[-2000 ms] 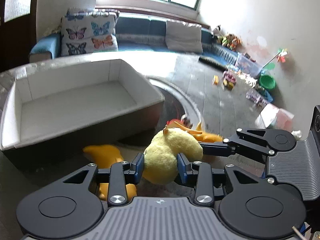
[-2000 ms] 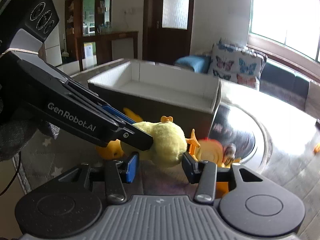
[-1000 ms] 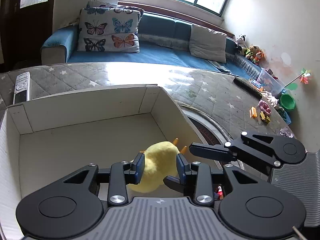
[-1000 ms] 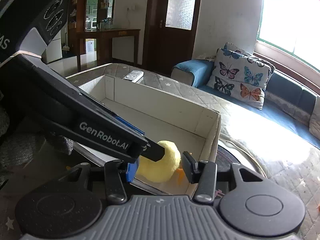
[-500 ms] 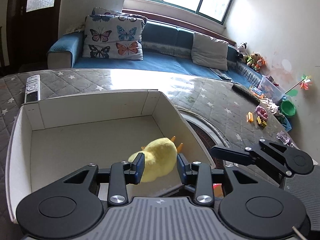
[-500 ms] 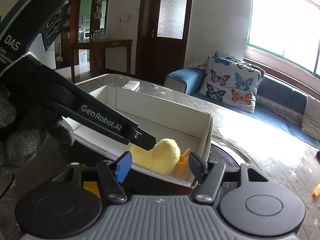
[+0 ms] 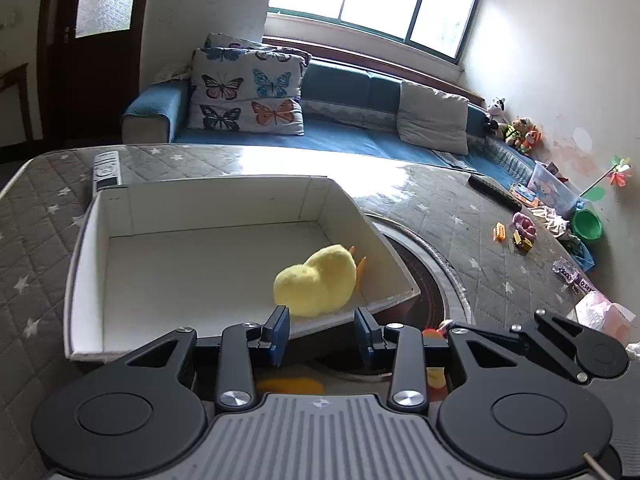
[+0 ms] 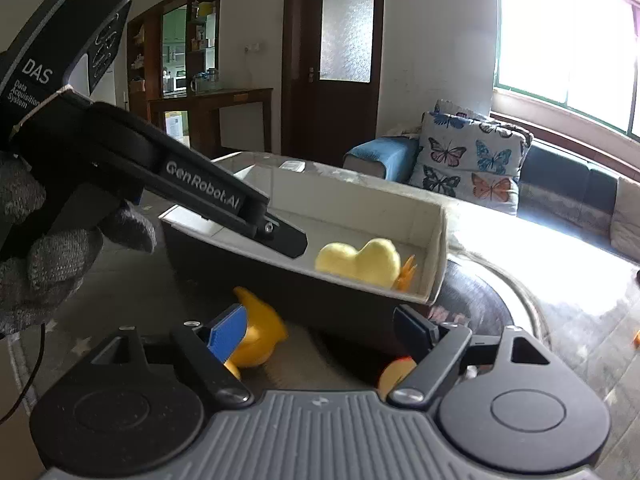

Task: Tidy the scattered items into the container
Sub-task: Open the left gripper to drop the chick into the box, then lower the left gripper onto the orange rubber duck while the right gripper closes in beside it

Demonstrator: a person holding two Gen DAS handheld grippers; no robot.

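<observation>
The yellow plush duck (image 7: 316, 280) lies inside the white-lined box (image 7: 208, 196), near its front right corner, also seen from the right wrist as the plush (image 8: 360, 260) in the box (image 8: 438, 248). My left gripper (image 7: 323, 334) hovers open just in front of the box's near wall, with nothing between its fingers. My right gripper (image 8: 322, 328) is open wide, low beside the box. A yellow rubber duck (image 8: 260, 332) sits on the table behind its left finger. A second yellow and red toy (image 8: 396, 372) peeks out by its right finger.
A gloved hand (image 8: 48, 260) holds the left gripper. A dark round disc (image 7: 432, 280) lies right of the box. A white remote (image 7: 106, 164), a black remote (image 7: 494, 192) and small toys (image 7: 520, 232) lie on the quilted table. A blue sofa stands behind.
The left gripper carried the plush duck over the box, let it go and drew back open. The right gripper opened wider and sank lower beside the box.
</observation>
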